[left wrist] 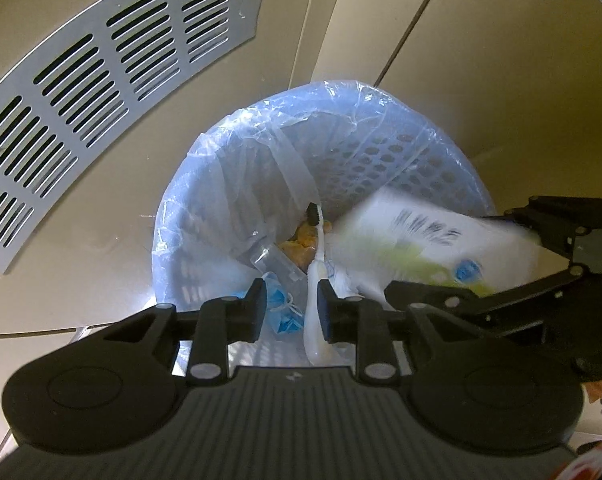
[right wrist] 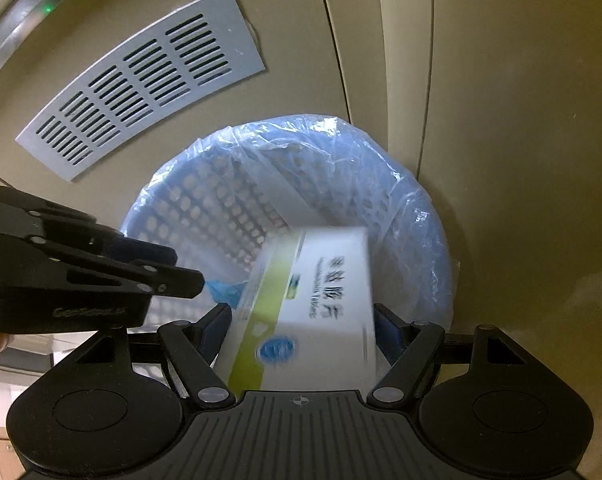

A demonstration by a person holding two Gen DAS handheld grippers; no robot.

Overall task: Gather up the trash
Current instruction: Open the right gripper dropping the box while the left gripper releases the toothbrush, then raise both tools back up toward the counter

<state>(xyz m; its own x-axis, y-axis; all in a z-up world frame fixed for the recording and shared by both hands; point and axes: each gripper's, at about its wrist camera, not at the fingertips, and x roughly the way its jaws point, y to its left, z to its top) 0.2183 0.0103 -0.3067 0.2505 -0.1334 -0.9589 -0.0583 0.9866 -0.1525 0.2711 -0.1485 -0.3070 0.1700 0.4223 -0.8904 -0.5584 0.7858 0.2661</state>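
A perforated waste basket (left wrist: 381, 160) lined with a thin blue bag stands below both grippers; it also shows in the right wrist view (right wrist: 205, 208). My left gripper (left wrist: 292, 304) is open above it; a white toothbrush (left wrist: 316, 280) with dark bristles lies loose against its right finger, pointing down into the basket. A white and green medicine box (right wrist: 313, 308) sits between the fingers of my right gripper (right wrist: 301, 332), blurred, over the basket; whether the jaws grip it I cannot tell. The box also shows in the left wrist view (left wrist: 433, 248). Orange scraps (left wrist: 301, 244), a clear plastic piece and blue wrappers (left wrist: 283, 308) lie inside.
A beige cabinet wall with a grey slotted vent panel (left wrist: 81, 92) stands behind the basket; the panel shows in the right wrist view (right wrist: 141, 80) too. A vertical door seam (right wrist: 429, 60) runs to the right. The two grippers are close together over the basket.
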